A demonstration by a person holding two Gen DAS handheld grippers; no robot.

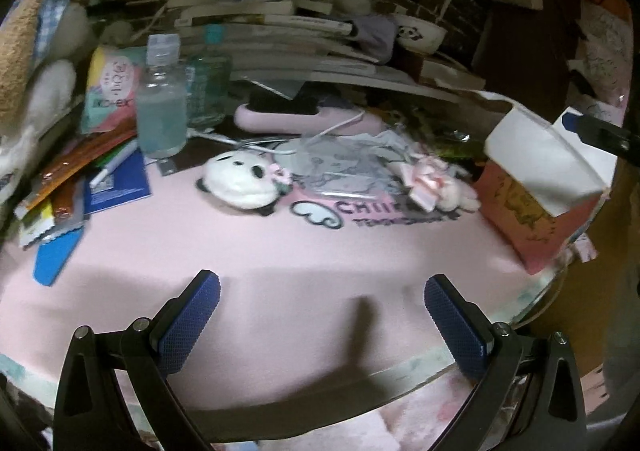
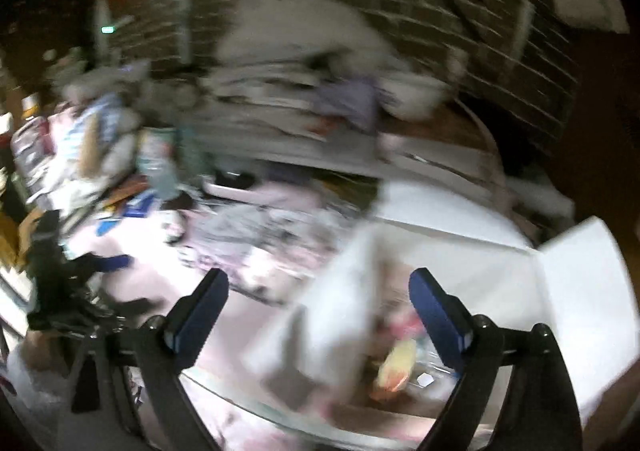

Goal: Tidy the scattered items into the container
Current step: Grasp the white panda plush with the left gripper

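Note:
My left gripper (image 1: pixel 322 315) is open and empty above the near part of the pink mat (image 1: pixel 280 251). A white panda plush (image 1: pixel 240 181) lies on the mat ahead, with a clear plastic pouch (image 1: pixel 344 167) and a pink bow charm (image 1: pixel 432 183) to its right. The white and pink box (image 1: pixel 536 187) stands open at the right edge; my right gripper's fingertip (image 1: pixel 576 123) shows above it. In the blurred right wrist view my right gripper (image 2: pixel 320 311) is open and empty over the open white box (image 2: pixel 460 251), which holds several small items (image 2: pixel 396 367). The left gripper (image 2: pixel 108 263) shows at left.
Two clear bottles (image 1: pixel 162 103), a tissue pack (image 1: pixel 110 91), pens, snack packets (image 1: pixel 60 179), a blue booklet (image 1: pixel 120 183) and a blue tag (image 1: pixel 54 255) crowd the left. A pink device (image 1: pixel 296 119) with a white cable and stacked books (image 1: pixel 280 35) fill the back. A panda bowl (image 1: pixel 420 35) sits on the books.

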